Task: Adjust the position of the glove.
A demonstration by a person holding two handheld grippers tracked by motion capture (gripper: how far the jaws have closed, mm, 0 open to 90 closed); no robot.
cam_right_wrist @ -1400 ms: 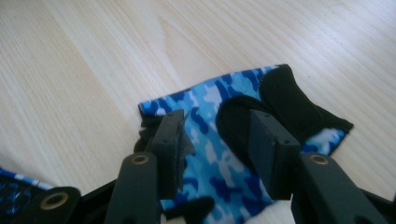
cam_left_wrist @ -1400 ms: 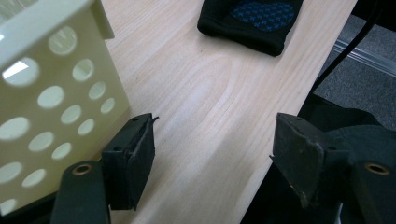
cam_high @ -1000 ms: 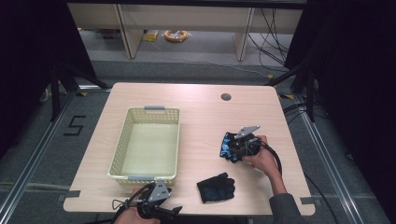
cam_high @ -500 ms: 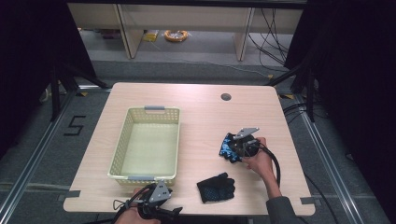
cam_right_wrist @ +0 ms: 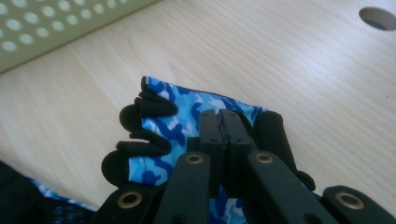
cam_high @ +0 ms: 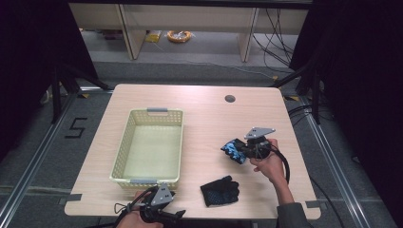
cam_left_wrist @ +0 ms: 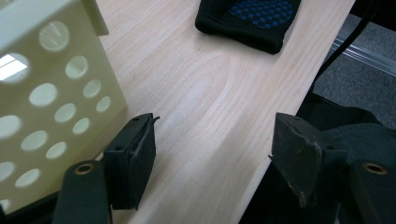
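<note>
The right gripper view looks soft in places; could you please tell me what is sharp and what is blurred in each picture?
Right gripper view: the blue camouflage glove is fairly sharp, the basket behind blurred. Left gripper view: the basket wall glares pale, the table grain crisp. High view: evenly lit table, dark surroundings.

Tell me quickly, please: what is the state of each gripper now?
Left gripper: open, holding nothing, above the table edge beside the basket.
Right gripper: closed on the blue camouflage glove.

Light wooden table (cam_high: 199, 102) on grey floor (cam_high: 190, 71), shelving (cam_high: 190, 21) behind, dark surroundings
</note>
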